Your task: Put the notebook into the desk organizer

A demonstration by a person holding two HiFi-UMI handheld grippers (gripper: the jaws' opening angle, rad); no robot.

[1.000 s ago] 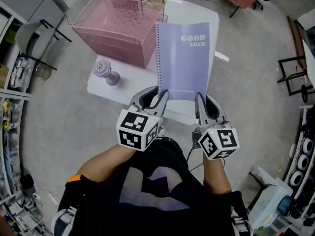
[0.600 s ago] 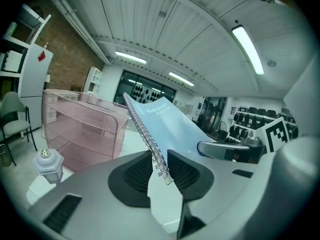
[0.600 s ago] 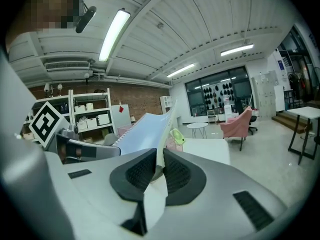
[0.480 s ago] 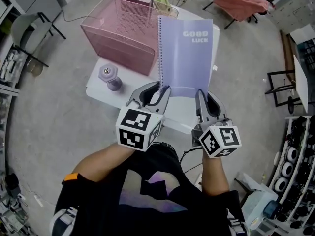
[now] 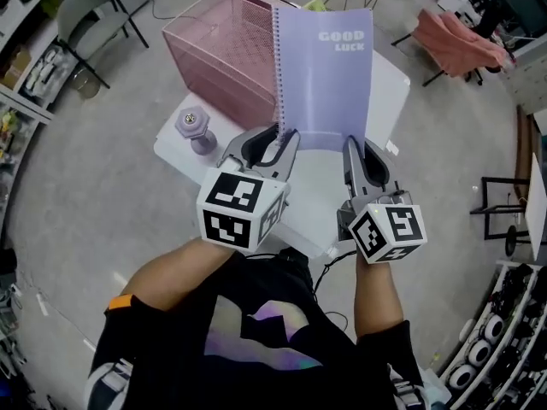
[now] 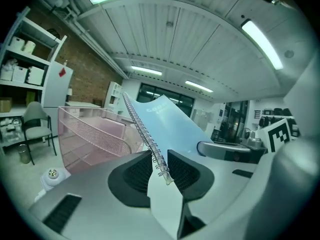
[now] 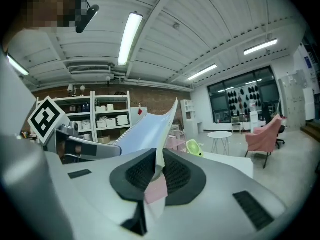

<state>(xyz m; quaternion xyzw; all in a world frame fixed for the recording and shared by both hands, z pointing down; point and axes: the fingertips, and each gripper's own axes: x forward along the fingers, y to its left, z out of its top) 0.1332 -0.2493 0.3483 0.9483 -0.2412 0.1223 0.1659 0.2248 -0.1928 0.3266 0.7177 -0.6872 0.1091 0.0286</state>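
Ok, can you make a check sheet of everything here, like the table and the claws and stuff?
Surface: small white table.
Job's things: purple notebook held up over the table, not yet in the pink mesh organizer beside it.
Clutter: little purple dumbbell on the table, left of the claws.
Claws: left claw shut on the notebook's spiral corner; right claw shut on the other bottom corner.
Cables: thin black cable hangs under the right claw.
Surroundings: grey chair, pink chair, shelves, grey floor.
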